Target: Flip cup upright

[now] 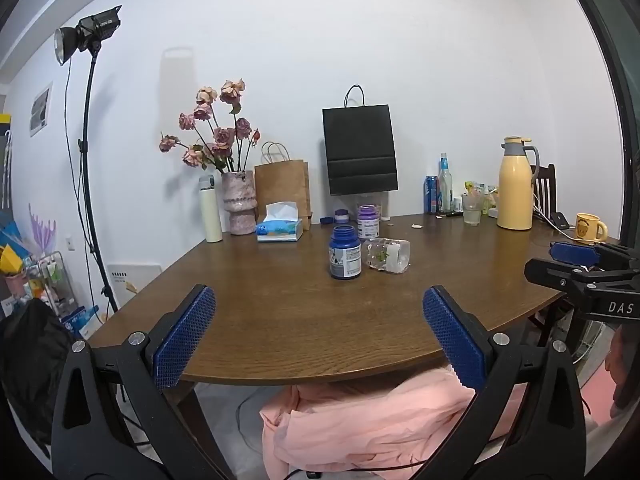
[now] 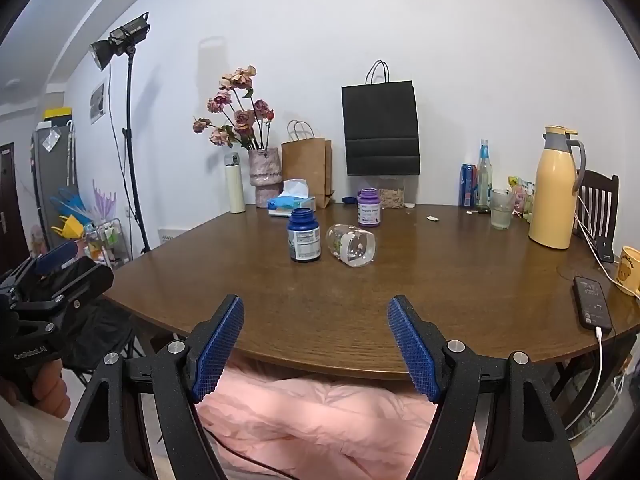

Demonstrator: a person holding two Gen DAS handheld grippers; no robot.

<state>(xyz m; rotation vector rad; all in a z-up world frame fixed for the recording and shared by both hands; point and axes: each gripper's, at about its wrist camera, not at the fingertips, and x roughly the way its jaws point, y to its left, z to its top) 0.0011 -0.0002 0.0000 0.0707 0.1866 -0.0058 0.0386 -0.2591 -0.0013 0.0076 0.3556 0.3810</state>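
A clear glass cup (image 1: 387, 255) lies on its side on the brown table (image 1: 280, 312), mouth toward the right, just right of a dark blue bottle (image 1: 345, 252). It also shows in the right wrist view (image 2: 352, 245), beside the blue bottle (image 2: 305, 240). My left gripper (image 1: 316, 336) is open and empty, held at the table's near edge, well short of the cup. My right gripper (image 2: 316, 344) is open and empty, also at the near edge. Each gripper appears at the side of the other's view: the right one (image 1: 576, 260), the left one (image 2: 60, 264).
A purple bottle (image 1: 368, 221) stands behind the cup. Tissue box (image 1: 280, 228), flower vase (image 1: 239, 200), white flask (image 1: 211, 210), paper bags (image 1: 360, 148) line the back. Yellow jug (image 1: 517, 184), glass (image 1: 472, 209), mug (image 1: 590, 227) stand right. A phone (image 2: 592, 307) lies near the right edge. Pink cloth (image 1: 380, 420) lies below.
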